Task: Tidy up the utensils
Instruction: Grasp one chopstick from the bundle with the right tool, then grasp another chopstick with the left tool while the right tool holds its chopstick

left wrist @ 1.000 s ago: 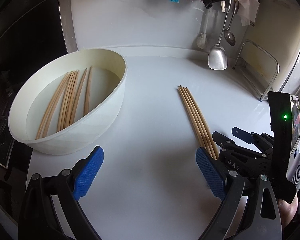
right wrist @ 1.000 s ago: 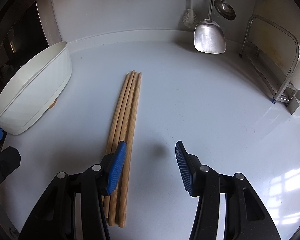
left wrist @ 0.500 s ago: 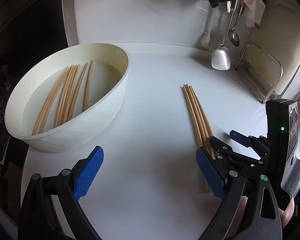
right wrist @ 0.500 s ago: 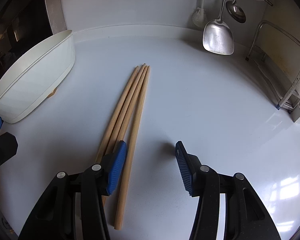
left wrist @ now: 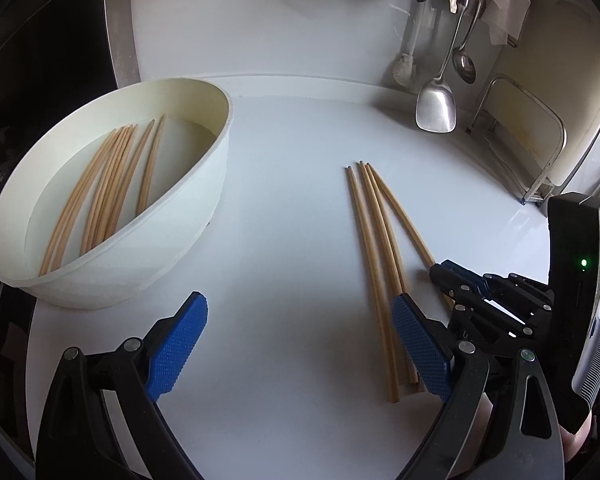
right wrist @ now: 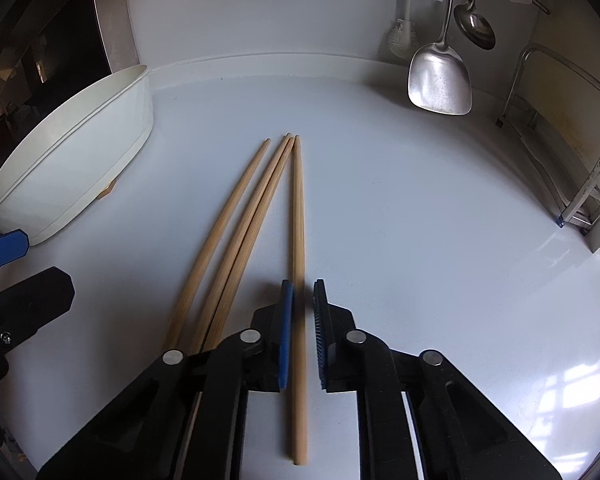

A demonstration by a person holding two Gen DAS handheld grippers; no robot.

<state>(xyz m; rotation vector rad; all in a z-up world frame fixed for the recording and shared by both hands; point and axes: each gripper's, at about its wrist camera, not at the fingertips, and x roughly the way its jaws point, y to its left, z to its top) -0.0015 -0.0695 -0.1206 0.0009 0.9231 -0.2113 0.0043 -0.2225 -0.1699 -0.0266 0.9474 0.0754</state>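
Observation:
Several long wooden chopsticks lie on the white counter. My right gripper has closed around the rightmost chopstick, its blue pads almost touching it on both sides; the stick still rests on the counter. In the left wrist view the same chopsticks lie right of centre, with the right gripper over their near ends. My left gripper is open and empty above the counter. A white oval bowl at the left holds several more chopsticks.
The bowl also shows in the right wrist view at the left. A metal spatula and ladle hang on the back wall. A metal rack stands at the right.
My right gripper has shifted right and closed from wide open onto the rightmost chopstick, which has fanned away from the others. My left gripper has stayed open, moving slightly.

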